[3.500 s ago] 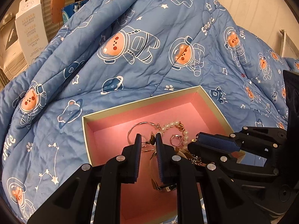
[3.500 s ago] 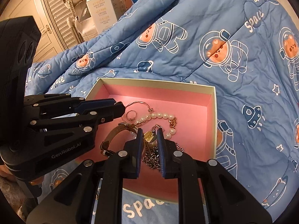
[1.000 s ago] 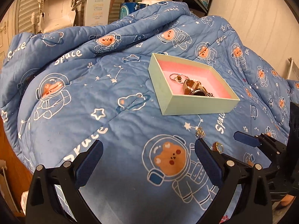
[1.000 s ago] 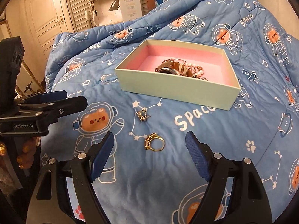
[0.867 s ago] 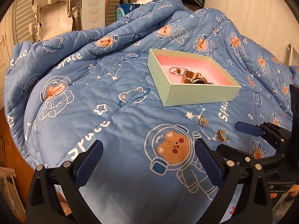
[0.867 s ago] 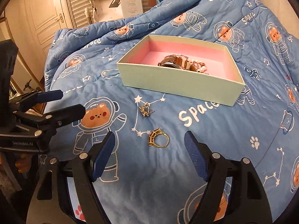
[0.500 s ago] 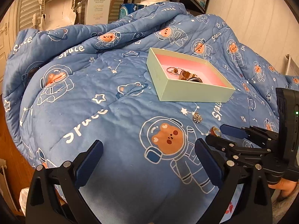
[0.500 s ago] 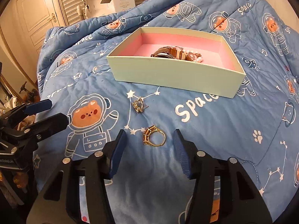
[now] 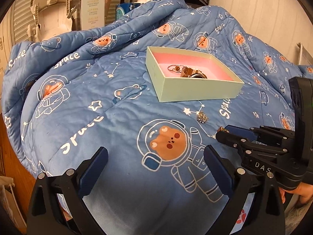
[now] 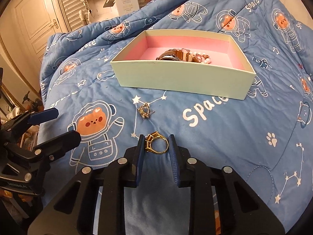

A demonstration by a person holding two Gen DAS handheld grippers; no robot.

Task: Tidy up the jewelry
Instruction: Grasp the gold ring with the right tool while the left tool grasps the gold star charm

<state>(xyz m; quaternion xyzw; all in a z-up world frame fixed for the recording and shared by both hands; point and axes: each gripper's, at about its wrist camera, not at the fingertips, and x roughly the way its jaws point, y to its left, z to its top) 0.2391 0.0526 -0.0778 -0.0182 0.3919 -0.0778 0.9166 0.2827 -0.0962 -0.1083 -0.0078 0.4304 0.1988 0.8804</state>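
Note:
A pale green box with a pink lining (image 10: 176, 78) sits on the blue quilt and holds a watch, pearls and rings (image 10: 182, 55). A gold ring (image 10: 157, 144) lies on the quilt between the fingers of my right gripper (image 10: 156, 143); the jaws are narrowed around it, and the left pad seems to touch it. A small silver earring (image 10: 145, 111) lies on the quilt between the ring and the box. My left gripper (image 9: 154, 158) is wide open and empty over the quilt, well short of the box (image 9: 195, 94). The earring (image 9: 202, 116) also shows there.
The quilt (image 9: 97, 107) covers a rounded bed and drops off at the left edge. White cartons (image 9: 93, 9) and a white plastic seat (image 9: 50, 15) stand behind it. A door (image 10: 35, 23) is at the far left.
Both grippers have pulled back from the box and opened. The right gripper then came down over the gold ring and narrowed its jaws around it. The left gripper stays wide open.

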